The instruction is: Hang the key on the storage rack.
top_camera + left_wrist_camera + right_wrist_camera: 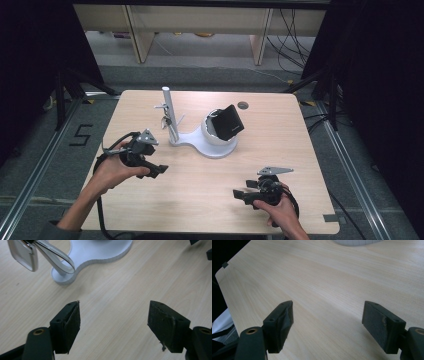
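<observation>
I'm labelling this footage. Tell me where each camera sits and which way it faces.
High view: above the person's side, looking forward and down at the table; forearms, left gripper and right gripper show.
Left gripper view: rides the left gripper, facing the white stand; open fingers show.
Right gripper view: rides the right gripper, facing bare tabletop; open fingers show.
Shared: the stand and tabletop appear in all three.

I am working in what looks like a lab or recording bay: my pale wooden table stands on grey carpet between black curtains hung on metal frame rails. Loose cables trail along the floor behind, and a taped "5" marks the carpet
</observation>
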Motion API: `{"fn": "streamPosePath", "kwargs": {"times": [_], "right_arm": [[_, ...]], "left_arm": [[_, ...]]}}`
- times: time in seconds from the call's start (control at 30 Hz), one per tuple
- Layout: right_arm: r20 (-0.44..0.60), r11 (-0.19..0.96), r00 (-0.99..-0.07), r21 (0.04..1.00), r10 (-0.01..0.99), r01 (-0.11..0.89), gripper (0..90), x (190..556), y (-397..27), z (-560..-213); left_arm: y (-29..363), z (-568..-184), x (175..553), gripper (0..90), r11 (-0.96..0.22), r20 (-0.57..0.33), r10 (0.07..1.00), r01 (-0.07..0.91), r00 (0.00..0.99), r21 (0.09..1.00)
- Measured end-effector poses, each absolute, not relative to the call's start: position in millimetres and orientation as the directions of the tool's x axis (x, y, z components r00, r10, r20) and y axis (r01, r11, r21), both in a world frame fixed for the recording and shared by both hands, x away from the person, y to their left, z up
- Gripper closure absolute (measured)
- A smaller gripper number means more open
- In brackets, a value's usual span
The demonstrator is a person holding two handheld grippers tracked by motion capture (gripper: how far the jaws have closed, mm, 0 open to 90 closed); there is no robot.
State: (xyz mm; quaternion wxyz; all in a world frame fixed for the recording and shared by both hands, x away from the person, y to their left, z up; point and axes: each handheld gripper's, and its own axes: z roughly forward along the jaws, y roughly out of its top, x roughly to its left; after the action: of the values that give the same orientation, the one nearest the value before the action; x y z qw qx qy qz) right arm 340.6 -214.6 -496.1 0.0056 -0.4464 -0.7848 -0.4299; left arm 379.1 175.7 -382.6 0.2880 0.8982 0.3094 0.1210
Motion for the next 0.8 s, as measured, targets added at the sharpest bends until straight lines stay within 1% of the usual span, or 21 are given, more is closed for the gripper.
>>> {"fn": "streamPosePath", "kwargs": {"times": [0.1,0.13,0.23,0.37,0.43,0.5,0.57,0.67,0.7,0.77,0.8], "right_arm": [[0.415,0.222,-0.608,0.673,0.677,0.706,26.0,340,-214,-496],[0.401,0.229,-0.607,0.673,0.686,0.703,26.1,340,-215,-496],[0.424,0.21,-0.595,0.666,0.683,0.715,26.1,340,-215,-496],[0.411,0.214,-0.599,0.673,0.687,0.708,26.1,339,-215,-496],[0.409,0.219,-0.601,0.672,0.687,0.708,26.1,340,-213,-497],[0.409,0.221,-0.601,0.671,0.687,0.708,26.0,340,-213,-497],[0.394,0.229,-0.603,0.673,0.693,0.703,26.0,340,-213,-496],[0.406,0.221,-0.604,0.675,0.685,0.704,26.0,339,-211,-496],[0.391,0.23,-0.614,0.683,0.686,0.693,26.0,340,-212,-496],[0.404,0.23,-0.608,0.672,0.683,0.704,26.0,339,-210,-496],[0.392,0.236,-0.612,0.676,0.687,0.698,26.0,339,-210,-496]], "left_arm": [[175,-389,373,25.6,-0.635,0.032,0.613,0.469,0.789,0.613],[174,-391,371,25.5,-0.628,0.026,0.614,0.468,0.789,0.622],[172,-399,363,25.4,-0.616,0.012,0.61,0.465,0.792,0.636],[170,-410,351,24.8,-0.633,0.032,0.589,0.437,0.807,0.64],[170,-414,347,24.4,-0.614,0.015,0.595,0.442,0.803,0.654],[170,-419,343,23.7,-0.612,0.033,0.593,0.424,0.804,0.668],[169,-424,338,23.6,-0.633,0.034,0.583,0.428,0.812,0.645],[167,-432,332,23.5,-0.633,0.044,0.574,0.409,0.818,0.657],[167,-435,330,23.5,-0.646,0.044,0.563,0.406,0.825,0.646],[165,-441,327,23.3,-0.655,0.047,0.547,0.392,0.836,0.646],[164,-446,325,23.3,-0.64,0.043,0.555,0.393,0.831,0.66]]}}
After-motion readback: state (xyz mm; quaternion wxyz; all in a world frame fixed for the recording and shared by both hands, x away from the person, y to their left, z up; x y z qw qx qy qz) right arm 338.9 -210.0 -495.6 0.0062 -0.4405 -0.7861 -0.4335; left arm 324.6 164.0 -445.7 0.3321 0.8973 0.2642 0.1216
